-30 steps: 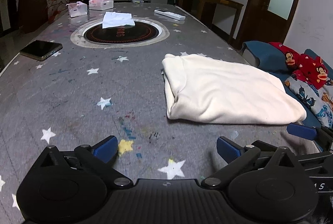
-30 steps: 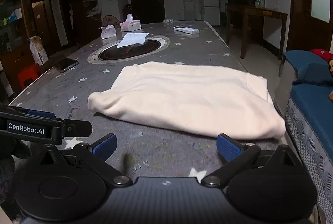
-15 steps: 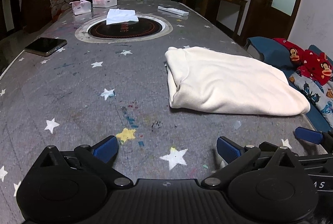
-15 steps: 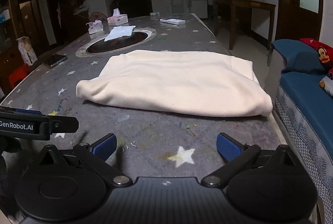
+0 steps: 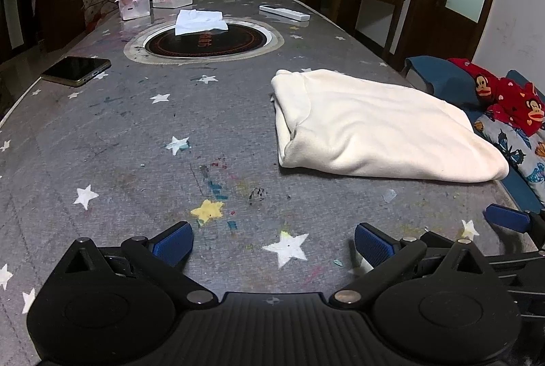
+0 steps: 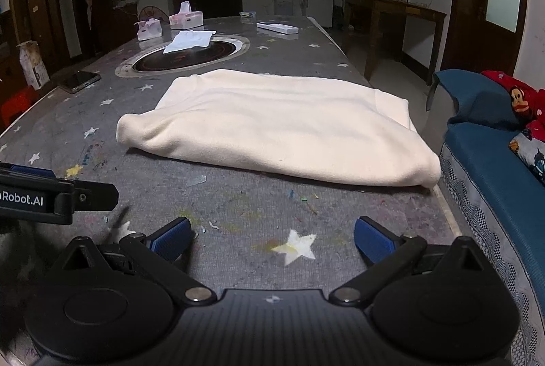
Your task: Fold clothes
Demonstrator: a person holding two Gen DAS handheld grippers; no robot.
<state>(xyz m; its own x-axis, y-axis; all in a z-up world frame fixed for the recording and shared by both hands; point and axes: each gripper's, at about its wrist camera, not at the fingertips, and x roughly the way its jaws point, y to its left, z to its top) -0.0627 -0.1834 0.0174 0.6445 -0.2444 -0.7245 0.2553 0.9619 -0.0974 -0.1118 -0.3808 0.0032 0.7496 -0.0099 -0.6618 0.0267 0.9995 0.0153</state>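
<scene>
1. Garment (image 6: 272, 124): cream, folded into a thick flat bundle, lying on the counter (image 5: 136, 141) near its right edge, beside the blue bed (image 6: 494, 182). Layered open ends face left in the left view; smooth fold faces the grippers.
2. Left gripper (image 5: 272, 241): jaws spread, nothing between them, low over bare counter, apart from the garment.
3. Right gripper (image 6: 272, 238): jaws spread, empty, short of the near fold.
4. Judgement: both stand clear because the fold looks complete or 1 more fold is pending.
5. Phone (image 5: 76, 70) and tissues (image 5: 199, 21) sit well apart, no obstruction.
</scene>
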